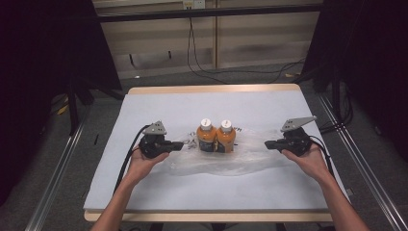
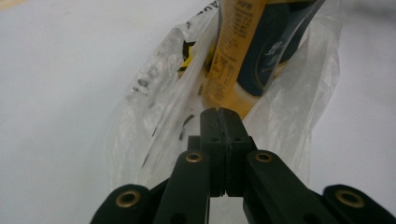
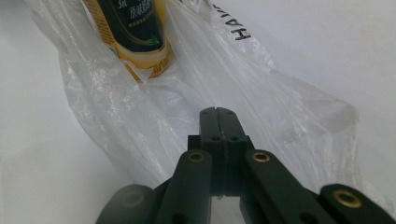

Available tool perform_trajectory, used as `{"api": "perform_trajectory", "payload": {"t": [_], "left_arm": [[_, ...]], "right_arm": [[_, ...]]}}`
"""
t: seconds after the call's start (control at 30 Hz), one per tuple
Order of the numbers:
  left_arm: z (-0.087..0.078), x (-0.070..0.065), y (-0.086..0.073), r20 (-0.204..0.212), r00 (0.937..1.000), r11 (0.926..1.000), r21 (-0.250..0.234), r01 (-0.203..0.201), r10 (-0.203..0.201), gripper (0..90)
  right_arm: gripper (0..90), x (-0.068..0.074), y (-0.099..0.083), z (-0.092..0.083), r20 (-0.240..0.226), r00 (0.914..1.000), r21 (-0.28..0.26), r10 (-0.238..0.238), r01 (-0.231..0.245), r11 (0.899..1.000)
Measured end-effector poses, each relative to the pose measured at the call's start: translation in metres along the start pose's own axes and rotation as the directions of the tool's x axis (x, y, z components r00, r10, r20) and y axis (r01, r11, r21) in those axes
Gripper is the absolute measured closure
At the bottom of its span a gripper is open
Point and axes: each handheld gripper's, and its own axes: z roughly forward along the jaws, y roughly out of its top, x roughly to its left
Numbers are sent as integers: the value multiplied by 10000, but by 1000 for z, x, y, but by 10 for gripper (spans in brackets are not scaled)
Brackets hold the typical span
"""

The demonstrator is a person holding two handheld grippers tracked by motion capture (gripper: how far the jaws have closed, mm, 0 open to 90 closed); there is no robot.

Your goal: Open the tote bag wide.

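Two orange bottles with white caps, one beside the other, stand upright on a clear plastic bag at the table's middle. My left gripper points right at the bag's left edge, jaws shut. In the left gripper view its tips sit against the crinkled film just before a bottle. My right gripper points left over the bag's right side, shut too. Its tips hover at the film, with a bottle beyond. Whether either pinches film I cannot tell.
A pale cloth covers the wooden table. Cables run over the floor behind it. Metal rails flank both sides. Bare cloth lies in front of the bag and behind the bottles.
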Motion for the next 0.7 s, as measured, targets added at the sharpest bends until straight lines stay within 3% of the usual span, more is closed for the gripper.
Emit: {"api": "perform_trajectory", "payload": {"t": [0.23,0.63,0.7], "left_arm": [[5,-13,4,-5,9994,9994,-56,-335,335,891],[15,-31,14,684,9966,9976,-548,-424,461,900],[21,-36,17,773,9949,9970,-474,-608,643,900]], "right_arm": [[900,8,10,-1,-275,9996,-535,2,-17,9986],[900,19,20,6,-779,9969,-854,-129,62,9963],[900,21,21,9,-831,9964,-831,-185,115,9965]]}}
